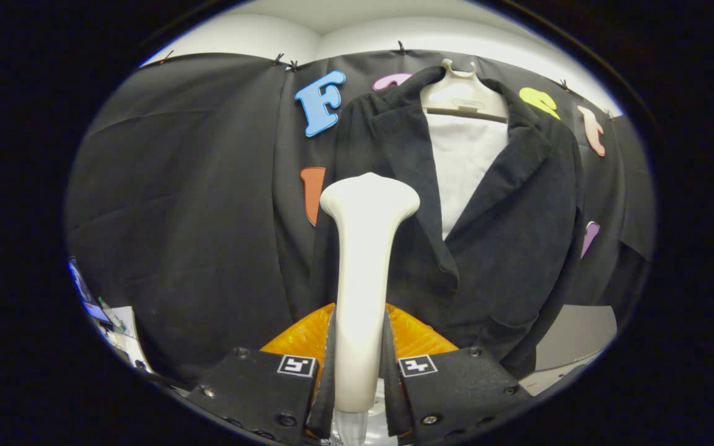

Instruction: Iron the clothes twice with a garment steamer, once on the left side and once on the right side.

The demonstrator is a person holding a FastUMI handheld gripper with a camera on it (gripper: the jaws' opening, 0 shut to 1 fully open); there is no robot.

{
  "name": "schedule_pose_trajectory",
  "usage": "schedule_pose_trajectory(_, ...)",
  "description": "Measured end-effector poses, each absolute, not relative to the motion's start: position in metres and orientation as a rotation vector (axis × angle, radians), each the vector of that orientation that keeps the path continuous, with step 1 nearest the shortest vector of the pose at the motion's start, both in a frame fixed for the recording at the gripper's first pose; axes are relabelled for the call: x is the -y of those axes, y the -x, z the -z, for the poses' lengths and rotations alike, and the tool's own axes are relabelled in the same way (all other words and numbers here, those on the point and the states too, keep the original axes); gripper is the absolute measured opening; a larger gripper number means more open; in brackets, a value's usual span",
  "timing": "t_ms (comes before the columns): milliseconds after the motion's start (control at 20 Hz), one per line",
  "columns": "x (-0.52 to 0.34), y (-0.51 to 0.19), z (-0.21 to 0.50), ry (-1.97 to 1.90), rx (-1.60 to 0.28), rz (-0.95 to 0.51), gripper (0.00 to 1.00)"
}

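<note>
**Steamer head pinched upright in front of the hanging jacket**

The gripper [359, 371] has its two fingers pressed against the sides of the garment steamer [363, 272], one finger on each flank of the pale handle, so the tool is pinching it. The steamer stands upright between the fingers, its handle rising from between them and widening into a broad, flat head at the top. A clear tube end shows at the foot of the handle, low between the fingers.

Beyond the steamer hangs the dark jacket [506, 235], the clothing to be ironed. It hangs on a pale hanger [463, 96] against the black cloth wall [177, 186] of the booth. The jacket is open at the front, its lapels spread, and a white panel [462, 167] shows between them, running down from the hanger to a point. The steamer head sits in front of the jacket's panel on the gripper's left side, beside the lapel there; whether it touches the fabric I cannot tell.

An orange ribbed object [413, 337] lies low behind the fingers, partly hidden by them and by the handle. At the far left, some papers and a pen [111, 314] sit on a surface near the wall's lower edge.
</note>
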State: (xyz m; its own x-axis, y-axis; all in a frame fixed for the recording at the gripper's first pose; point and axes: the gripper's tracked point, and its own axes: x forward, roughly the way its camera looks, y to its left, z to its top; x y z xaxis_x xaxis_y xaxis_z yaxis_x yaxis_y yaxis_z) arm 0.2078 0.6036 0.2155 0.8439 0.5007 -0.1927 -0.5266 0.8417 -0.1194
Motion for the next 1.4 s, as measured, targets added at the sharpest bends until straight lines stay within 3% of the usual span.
schedule_pose_trajectory(1400,-0.556,-0.201,-0.082,0.203,-0.406,-0.497,0.36)
